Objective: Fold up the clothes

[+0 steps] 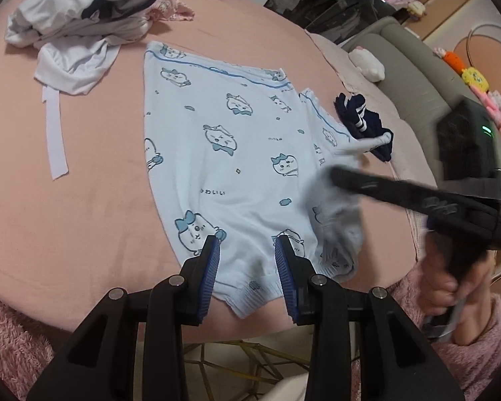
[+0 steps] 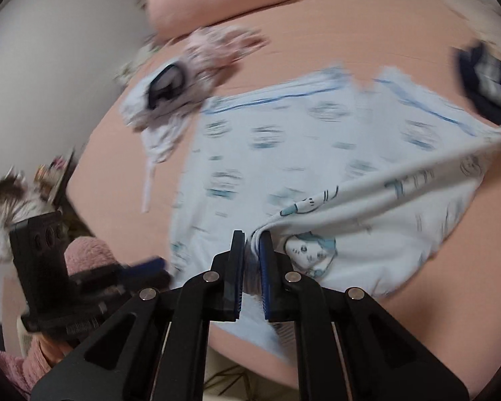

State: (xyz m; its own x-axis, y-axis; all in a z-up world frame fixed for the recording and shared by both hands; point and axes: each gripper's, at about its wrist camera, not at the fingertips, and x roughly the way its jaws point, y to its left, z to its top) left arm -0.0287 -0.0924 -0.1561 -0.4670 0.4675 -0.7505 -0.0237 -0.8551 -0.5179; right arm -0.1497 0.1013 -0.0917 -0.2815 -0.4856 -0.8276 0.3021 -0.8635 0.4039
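Printed top [image 1: 237, 153] lies spread at mid-bed [image 1: 93, 220]. Heap of clothes [image 1: 83, 16] behind it to the left, strap [image 1: 55, 133] trailing toward the near edge. Socks [image 1: 364, 123] just beside the top's right sleeve. Pillow [image 2: 223, 0] at the far end.

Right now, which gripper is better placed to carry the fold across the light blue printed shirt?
The right gripper: its jaws are already shut on a bunched fold of the light blue shirt and lift it. The left gripper stands open over the hem, holding nothing.
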